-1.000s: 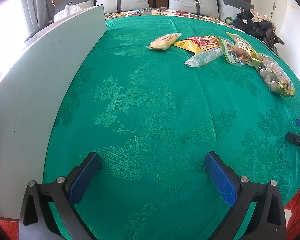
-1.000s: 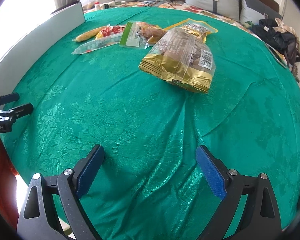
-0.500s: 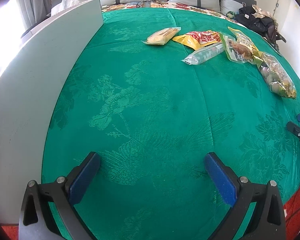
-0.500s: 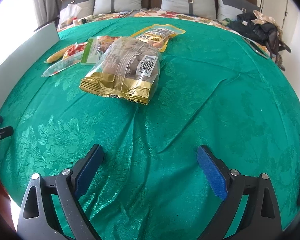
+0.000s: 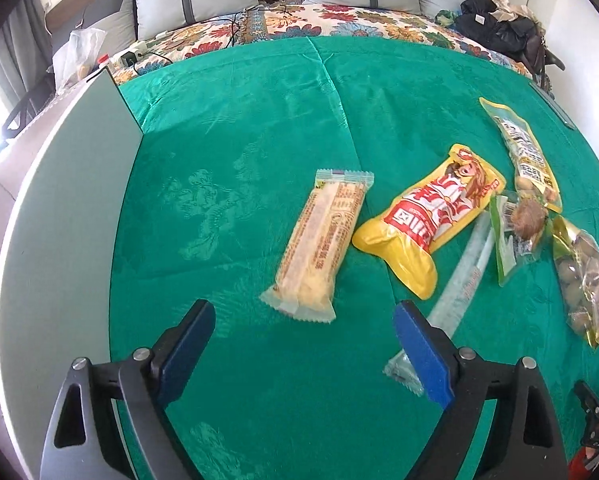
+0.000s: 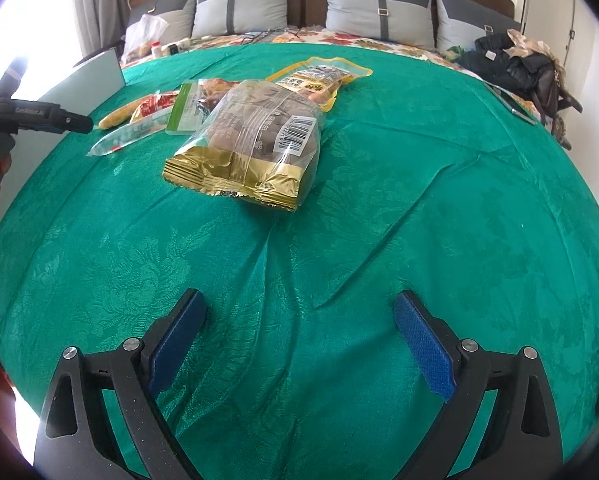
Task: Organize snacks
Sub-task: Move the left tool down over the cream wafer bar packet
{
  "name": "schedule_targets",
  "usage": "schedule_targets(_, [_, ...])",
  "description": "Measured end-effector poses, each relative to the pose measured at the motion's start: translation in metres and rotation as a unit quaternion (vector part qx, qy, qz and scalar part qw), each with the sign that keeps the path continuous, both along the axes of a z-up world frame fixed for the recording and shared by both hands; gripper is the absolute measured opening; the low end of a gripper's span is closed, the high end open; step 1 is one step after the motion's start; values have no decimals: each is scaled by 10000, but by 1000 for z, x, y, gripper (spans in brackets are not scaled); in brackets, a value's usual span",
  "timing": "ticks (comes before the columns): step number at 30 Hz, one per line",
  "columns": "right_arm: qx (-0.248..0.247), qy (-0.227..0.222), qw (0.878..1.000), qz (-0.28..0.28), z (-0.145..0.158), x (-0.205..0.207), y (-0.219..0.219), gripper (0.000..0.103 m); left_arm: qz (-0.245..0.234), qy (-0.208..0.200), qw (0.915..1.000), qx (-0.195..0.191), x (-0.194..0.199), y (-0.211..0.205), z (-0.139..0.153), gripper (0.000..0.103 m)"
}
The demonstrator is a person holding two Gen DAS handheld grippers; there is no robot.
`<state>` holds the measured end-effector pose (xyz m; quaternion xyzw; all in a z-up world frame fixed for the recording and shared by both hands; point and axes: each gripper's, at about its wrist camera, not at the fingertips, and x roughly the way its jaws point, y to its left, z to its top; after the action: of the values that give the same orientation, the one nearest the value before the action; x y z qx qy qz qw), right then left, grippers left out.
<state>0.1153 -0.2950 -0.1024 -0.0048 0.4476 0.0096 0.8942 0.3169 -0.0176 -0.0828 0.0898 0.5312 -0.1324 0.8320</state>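
So in about a second you swung the left gripper [image 5: 303,342] way in toward the snack pile. A moment before, it was parked over bare green cloth [image 5: 227,160] with the packets small and far off to the right; at this point the pale biscuit bar [image 5: 321,244] sat just beyond the fingertips, pretty much centred between them. Jaws were wide apart, nothing held. The right-hand blue pad [image 5: 421,354] overlapped the near end of the long clear stick packet [image 5: 465,276], though I couldn't tell if it was actually touching or just above it.

The rest of the pile ran off to the right: yellow-and-red pouch [image 5: 431,224] just beside the bar, then the green-edged clear bag [image 5: 511,236], the long yellow-rimmed bag [image 5: 525,156] farther back, and the gold-trimmed bag [image 6: 247,152] nearest your right side.

Your right gripper [image 6: 299,344] barely did anything by comparison. It hung spread open and empty over wrinkled cloth, with the gold-trimmed bag well ahead of it, a touch more centred than half a second earlier.

My read: the left side was lined up for the first pick, the biscuit bar, and nothing had been sorted yet. The grey board [image 5: 59,220] along the left looked like a possible drop edge, but that's a guess.
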Motion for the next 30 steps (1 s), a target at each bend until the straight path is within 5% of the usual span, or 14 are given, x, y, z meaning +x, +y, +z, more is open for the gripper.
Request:
schedule_targets(3, [-1, -4, 10000, 2, 0, 0, 0, 98, 93, 78, 9999, 21, 22, -4, -9, 80])
schedule_targets(5, [-1, -4, 10000, 0, 0, 0, 0, 98, 128, 166, 9997, -140, 30, -4, -16, 52])
schedule_targets(6, [-2, -4, 10000, -3, 0, 0, 0, 98, 174, 76, 9996, -189, 32, -4, -17, 49])
schedule_targets(7, [-2, -3, 10000, -4, 0, 0, 0, 98, 197, 25, 9994, -298, 31, -2, -16, 28])
schedule_targets(8, [-2, -7, 10000, -4, 0, 0, 0, 98, 262, 20, 9988, -402, 31, 1, -15, 26])
schedule_targets(13, [-5, -7, 10000, -9, 0, 0, 1, 98, 645, -41, 9969, -446, -1, 21, -13, 26])
schedule_targets(24, [-26, -96, 9999, -22, 1, -1, 0, 98, 827, -229, 9933, -778, -149, 55, -13, 26])
schedule_targets(30, [-39, -136, 9999, -34, 0, -2, 0, 98, 589, -439, 9958, -543, -154, 46, -23, 76])
